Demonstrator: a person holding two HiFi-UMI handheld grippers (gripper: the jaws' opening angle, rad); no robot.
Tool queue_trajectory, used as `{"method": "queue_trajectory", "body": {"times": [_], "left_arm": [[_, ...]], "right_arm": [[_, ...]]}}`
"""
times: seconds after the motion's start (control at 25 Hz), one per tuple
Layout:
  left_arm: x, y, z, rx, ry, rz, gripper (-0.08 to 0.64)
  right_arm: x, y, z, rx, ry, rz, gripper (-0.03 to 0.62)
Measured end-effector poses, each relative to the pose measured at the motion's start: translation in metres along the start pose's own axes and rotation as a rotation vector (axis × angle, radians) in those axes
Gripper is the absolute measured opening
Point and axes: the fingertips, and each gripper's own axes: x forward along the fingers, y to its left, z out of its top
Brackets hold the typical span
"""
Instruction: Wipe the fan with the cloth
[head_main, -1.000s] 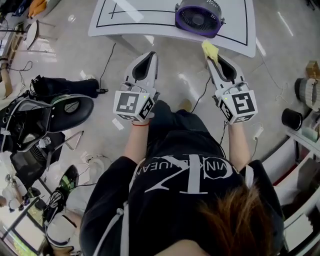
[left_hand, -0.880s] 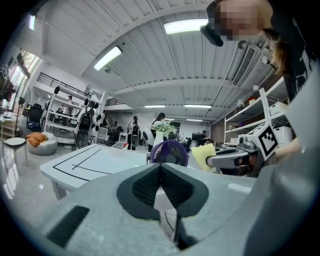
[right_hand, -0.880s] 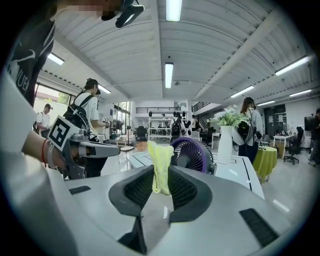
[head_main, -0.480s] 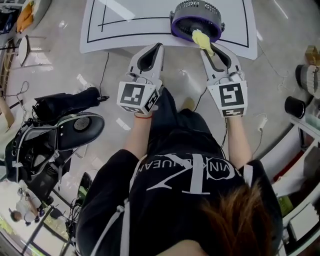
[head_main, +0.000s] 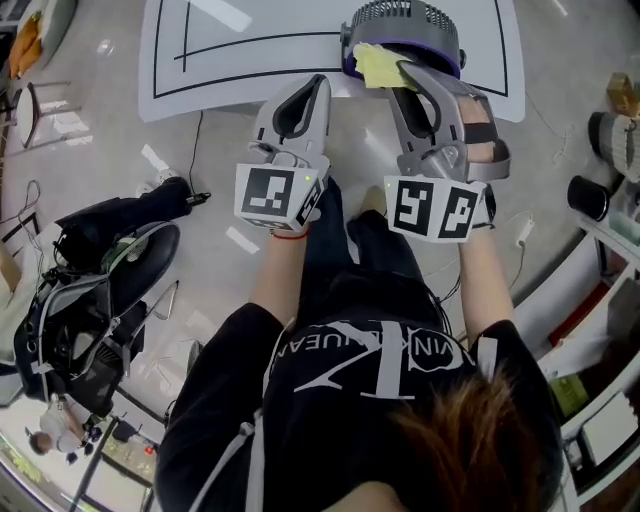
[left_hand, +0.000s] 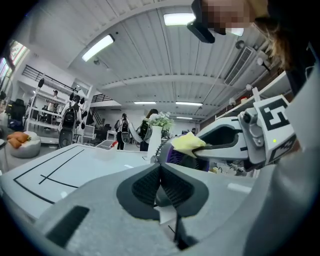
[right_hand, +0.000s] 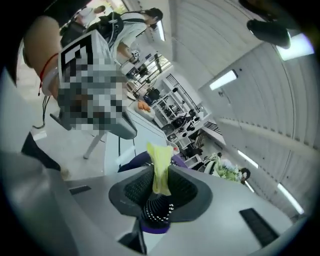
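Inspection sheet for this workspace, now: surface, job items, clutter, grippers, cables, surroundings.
Surface: white table with black lines.
Job's things: purple fan at table's near edge; yellow cloth at its near rim, contact unclear.
Clutter: black chair on floor, left.
Grippers: left gripper shut, empty; right gripper shut on cloth.
Cables: black cable on floor by table.
Surroundings: shelves at right.

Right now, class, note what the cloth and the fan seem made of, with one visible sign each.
The cloth: soft fabric, matte; it crumples into folds. The fan: probably moulded plastic; smooth purple body, grey slotted grille.
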Motion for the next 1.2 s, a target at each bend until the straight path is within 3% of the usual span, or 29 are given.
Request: {"method": "queue_trajectory", "body": {"times": [0.2, 0.44, 0.92, 1.2], "left_arm": [[0.005, -0.007, -0.003, -0.023, -0.011, -0.030, 0.009], [0.001, -0.003, -0.009, -0.030, -0.007, -0.024, 0.009], [0.005, -0.006, -0.015, -0.024, 0.004, -0.041, 0.009], [0.005, -0.008, -0.022, -0.027, 0.018, -0.041, 0.009]], "right_arm": [[-0.002, -0.016, -0.008, -0.087, 0.033, -0.094, 0.078], [-0.006, -0.025, -0.029, -0.034, 0.090, -0.175, 0.077], [-0.006, 0.003, -0.068, 0.182, 0.209, -0.143, 0.074], [-0.003, 0.024, -0.080, 0.239, 0.234, -0.107, 0.072]]}}
